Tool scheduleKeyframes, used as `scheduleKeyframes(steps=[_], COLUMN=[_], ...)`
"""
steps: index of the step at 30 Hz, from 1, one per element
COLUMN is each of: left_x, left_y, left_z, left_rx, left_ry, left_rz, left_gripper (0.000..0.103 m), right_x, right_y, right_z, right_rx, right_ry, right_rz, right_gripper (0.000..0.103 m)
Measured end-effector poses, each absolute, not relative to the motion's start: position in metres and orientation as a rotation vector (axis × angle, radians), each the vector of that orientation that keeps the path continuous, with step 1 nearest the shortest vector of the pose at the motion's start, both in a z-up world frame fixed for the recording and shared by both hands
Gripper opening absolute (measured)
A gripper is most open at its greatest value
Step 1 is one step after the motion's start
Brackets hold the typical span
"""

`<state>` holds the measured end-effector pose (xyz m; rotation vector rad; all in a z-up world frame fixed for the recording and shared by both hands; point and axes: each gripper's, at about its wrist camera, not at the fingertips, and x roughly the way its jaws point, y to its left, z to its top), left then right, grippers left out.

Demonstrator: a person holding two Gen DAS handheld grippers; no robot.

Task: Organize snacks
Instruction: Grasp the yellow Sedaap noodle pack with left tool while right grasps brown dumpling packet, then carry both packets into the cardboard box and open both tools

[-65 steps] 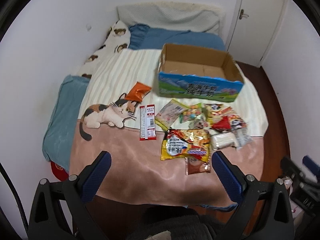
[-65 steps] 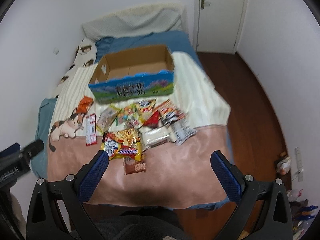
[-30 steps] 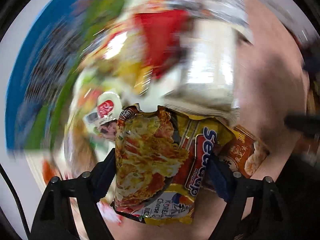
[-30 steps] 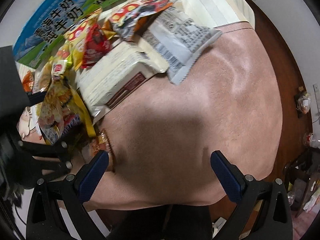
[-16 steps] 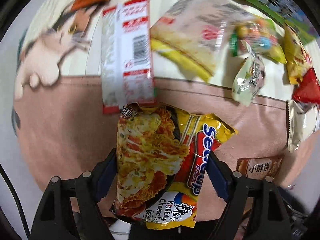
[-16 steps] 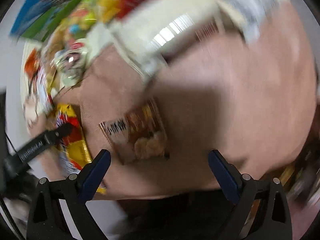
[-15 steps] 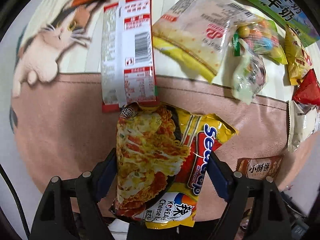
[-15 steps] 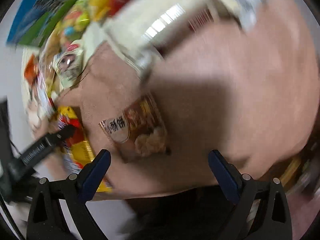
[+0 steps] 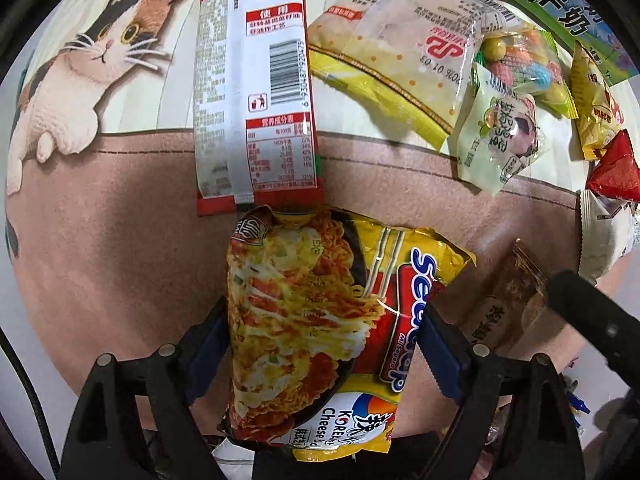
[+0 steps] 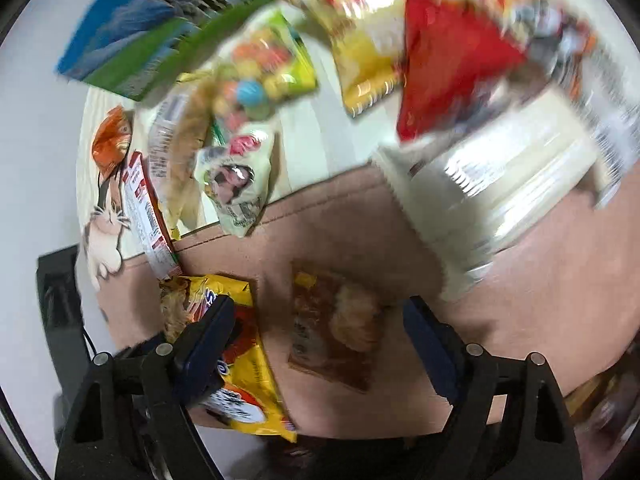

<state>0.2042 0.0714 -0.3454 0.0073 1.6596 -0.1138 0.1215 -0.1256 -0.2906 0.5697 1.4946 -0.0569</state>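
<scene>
My left gripper [image 9: 323, 312] points straight down over the bed, its jaws opening, pads still against a yellow noodle packet [image 9: 320, 320]. The packet's top edge touches a red-and-white strip pack [image 9: 256, 80]. My right gripper [image 10: 318, 304] hangs over a small brown snack packet [image 10: 336, 332]. Its jaws are closing with the packet between them, and the pads stand clear of it. That brown packet [image 9: 500, 312] shows in the left wrist view under a black finger of the right gripper. The noodle packet [image 10: 244, 364] lies behind the right gripper's left finger.
Farther back lie a pale yellow bag [image 9: 392, 52], a bag of coloured candy balls [image 9: 524, 56], a small white pouch [image 9: 500, 132], a red packet [image 10: 448, 68] and a white cracker pack [image 10: 500, 184]. The blue-green cardboard box [image 10: 132, 44] stands behind them on the cat-print blanket [image 9: 92, 64].
The left gripper swung the noodle packet across and down to just below the strip pack. The right gripper moved over the brown packet and its jaws narrowed around it.
</scene>
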Motion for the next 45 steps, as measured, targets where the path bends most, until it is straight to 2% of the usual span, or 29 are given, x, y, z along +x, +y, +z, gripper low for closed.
scheduleKeyframes(steps=[3, 8, 13, 15, 16, 19, 23, 30, 36, 38, 40, 45], left_x=[0.200, 0.202, 0.218, 0.214, 0.211, 0.202, 0.189, 0.169, 0.171, 0.170, 0.170, 0.163], left_y=[0.063, 0.080, 0.109, 0.103, 0.097, 0.093, 0.100, 0.105, 0.094, 0.096, 0.098, 0.101], left_z=[-0.362, -0.359, -0.379, -0.395, -0.400, -0.408, -0.426, -0.438, -0.409, -0.399, -0.395, -0.360], left_rx=[0.089, 0.074, 0.013, 0.079, 0.132, 0.188, 0.130, 0.150, 0.163, 0.164, 0.162, 0.185], left_ry=[1.669, 1.564, 1.613, 1.647, 1.645, 1.632, 1.638, 1.614, 1.573, 1.568, 1.562, 1.516], left_rz=[-0.121, -0.034, -0.034, -0.064, -0.080, -0.096, -0.084, -0.067, -0.056, -0.057, -0.058, -0.077], left_gripper=[0.088, 0.086, 0.087, 0.090, 0.091, 0.091, 0.091, 0.091, 0.084, 0.084, 0.083, 0.083], right_x=[0.115, 0.109, 0.116, 0.122, 0.124, 0.119, 0.099, 0.077, 0.061, 0.061, 0.056, 0.062], right_y=[-0.134, -0.133, -0.113, -0.096, -0.088, -0.069, -0.069, -0.099, -0.111, -0.104, -0.104, -0.077], right_z=[-0.290, -0.311, -0.323, -0.329, -0.330, -0.329, -0.323, -0.318, -0.325, -0.329, -0.331, -0.334], right_rx=[0.591, 0.575, 0.482, 0.403, 0.347, 0.129, -0.061, 0.159, 0.197, 0.196, 0.194, 0.170], right_ry=[1.510, 1.558, 1.558, 1.569, 1.568, 1.561, 1.559, 1.552, 1.544, 1.544, 1.536, 1.509], right_rz=[-0.092, -0.128, -0.168, -0.179, -0.169, -0.076, -0.027, -0.056, -0.131, -0.148, -0.170, -0.163], right_gripper=[0.088, 0.088, 0.077, 0.072, 0.064, 0.059, 0.059, 0.064, 0.065, 0.064, 0.060, 0.059])
